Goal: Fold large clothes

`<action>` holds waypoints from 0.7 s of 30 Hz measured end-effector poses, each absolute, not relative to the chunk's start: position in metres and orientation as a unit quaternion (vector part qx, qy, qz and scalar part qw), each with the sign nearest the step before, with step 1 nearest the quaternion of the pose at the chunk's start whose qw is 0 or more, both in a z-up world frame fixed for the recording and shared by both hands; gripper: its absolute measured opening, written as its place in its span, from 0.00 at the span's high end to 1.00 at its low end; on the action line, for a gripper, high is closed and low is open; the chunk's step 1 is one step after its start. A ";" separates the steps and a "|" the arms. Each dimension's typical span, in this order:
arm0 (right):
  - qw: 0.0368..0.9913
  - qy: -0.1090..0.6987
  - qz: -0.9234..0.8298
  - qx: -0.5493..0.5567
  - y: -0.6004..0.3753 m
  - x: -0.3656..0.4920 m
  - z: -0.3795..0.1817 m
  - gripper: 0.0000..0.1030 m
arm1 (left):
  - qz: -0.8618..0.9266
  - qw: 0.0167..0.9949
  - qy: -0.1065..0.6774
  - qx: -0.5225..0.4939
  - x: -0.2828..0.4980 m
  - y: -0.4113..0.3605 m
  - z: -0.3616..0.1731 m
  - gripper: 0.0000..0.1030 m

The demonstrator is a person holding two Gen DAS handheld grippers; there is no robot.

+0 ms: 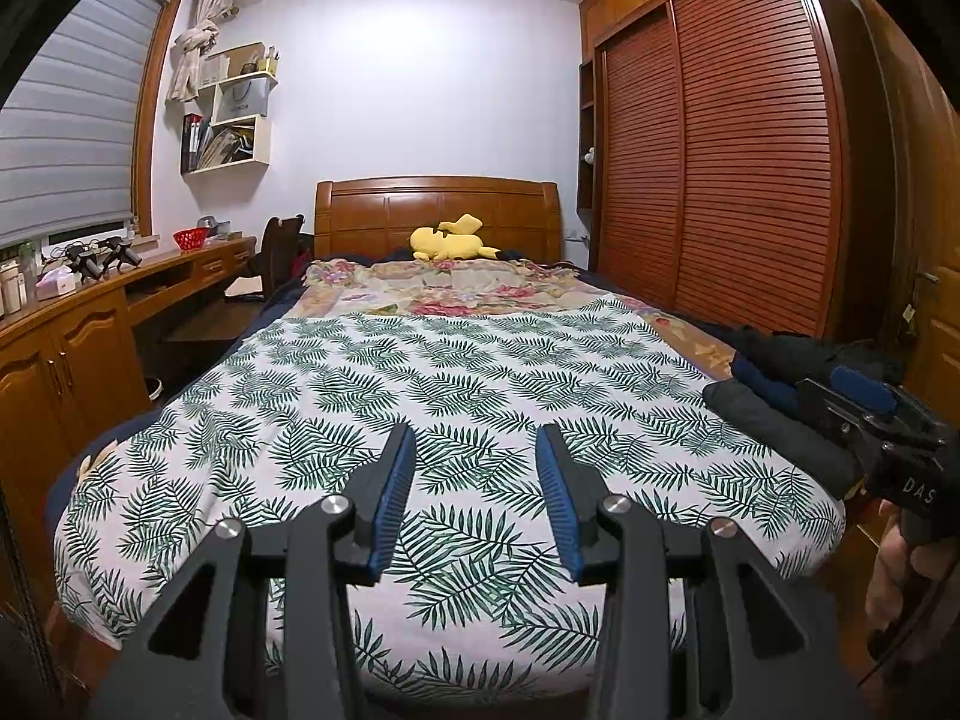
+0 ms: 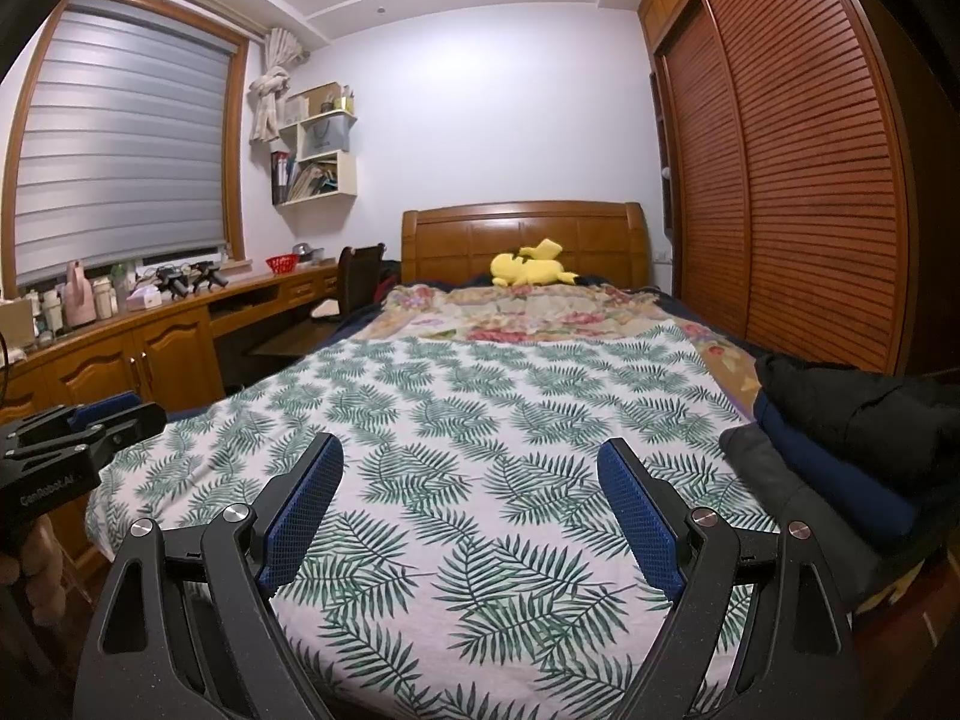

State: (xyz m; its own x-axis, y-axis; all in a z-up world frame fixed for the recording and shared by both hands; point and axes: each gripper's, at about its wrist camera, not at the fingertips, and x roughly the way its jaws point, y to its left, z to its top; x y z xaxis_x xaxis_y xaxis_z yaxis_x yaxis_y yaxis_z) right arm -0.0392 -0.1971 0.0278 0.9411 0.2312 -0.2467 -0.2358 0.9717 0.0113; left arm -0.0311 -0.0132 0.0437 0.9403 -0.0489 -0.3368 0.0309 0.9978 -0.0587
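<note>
We hold the left gripper (image 1: 474, 450) and right gripper (image 2: 471, 468) spread and empty above the leaf-print sheet (image 1: 420, 372). The stacked dark clothes (image 2: 840, 438) lie at the bed's right edge; we should pinch only the top garment, then spread it flat.

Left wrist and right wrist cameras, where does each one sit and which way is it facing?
Left wrist: over the bed's foot, facing the headboard; open left gripper in front, right gripper at its right.
Right wrist: further right, same heading; open right gripper, left gripper at its left.
Shared: leaf-print sheet, yellow plush, stacked dark clothes.
</note>
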 end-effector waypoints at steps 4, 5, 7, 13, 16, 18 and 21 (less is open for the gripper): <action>0.985 0.124 0.118 -0.009 -0.198 -0.040 0.028 0.14 | -0.019 0.985 0.171 -0.025 -0.031 -0.014 0.044 0.60; 0.985 0.124 0.119 -0.009 -0.198 -0.040 0.028 0.14 | -0.018 0.985 0.171 -0.024 -0.031 -0.014 0.044 0.60; 0.985 0.126 0.119 -0.010 -0.197 -0.039 0.027 0.14 | -0.019 0.985 0.171 -0.026 -0.031 -0.015 0.043 0.60; 0.985 0.126 0.118 -0.010 -0.196 -0.039 0.028 0.14 | -0.019 0.985 0.169 -0.025 -0.031 -0.017 0.043 0.60; 0.985 0.125 0.118 -0.009 -0.197 -0.039 0.028 0.14 | -0.019 0.985 0.170 -0.026 -0.031 -0.017 0.043 0.60; 0.985 0.126 0.119 -0.009 -0.198 -0.039 0.028 0.14 | -0.019 0.985 0.169 -0.025 -0.031 -0.017 0.043 0.60; 0.985 0.125 0.118 -0.010 -0.198 -0.039 0.028 0.14 | -0.020 0.985 0.169 -0.025 -0.030 -0.017 0.043 0.60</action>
State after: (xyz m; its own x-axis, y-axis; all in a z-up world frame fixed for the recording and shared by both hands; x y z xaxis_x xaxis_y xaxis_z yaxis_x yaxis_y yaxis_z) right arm -0.0393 -0.1979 0.0279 0.9407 0.2307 -0.2486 -0.2355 0.9718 0.0108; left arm -0.0305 -0.0168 0.0427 0.9419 -0.0472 -0.3325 0.0304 0.9980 -0.0555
